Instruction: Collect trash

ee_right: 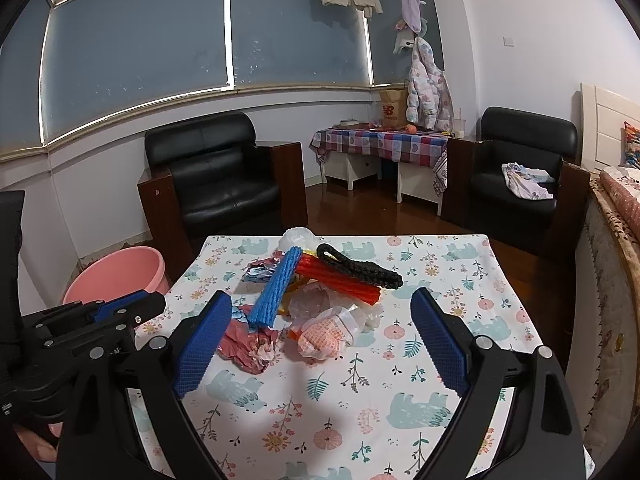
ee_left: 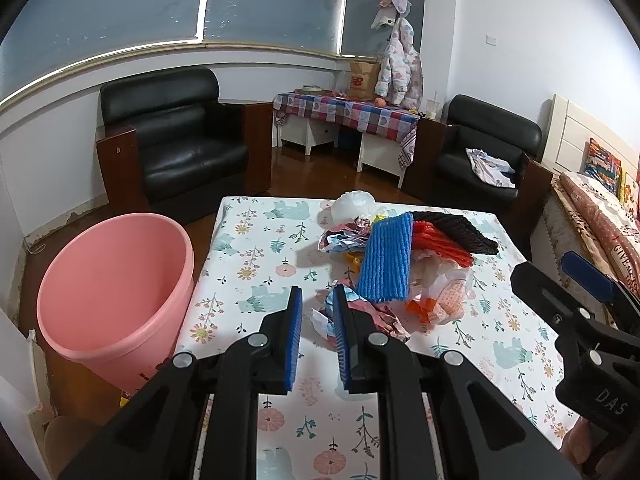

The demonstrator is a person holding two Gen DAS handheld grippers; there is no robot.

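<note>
Near the pile's edge, your left gripper (ee_left: 318, 334) sat part-open, empty, beside the crumpled wrapper (ee_left: 376, 320). Your right gripper (ee_right: 320, 344) gaped wide; best was pinching that wrapper squarely before swinging left to the pink bucket (ee_left: 116, 292).

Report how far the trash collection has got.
Done: nothing visible; the pink bin looks empty inside. In hand: nothing; the left gripper is open near the crumpled paper, and the right gripper is open wide, facing the pile. Left: the blue foam net, red net, black net and plastic wrappers, all on the table.
</note>
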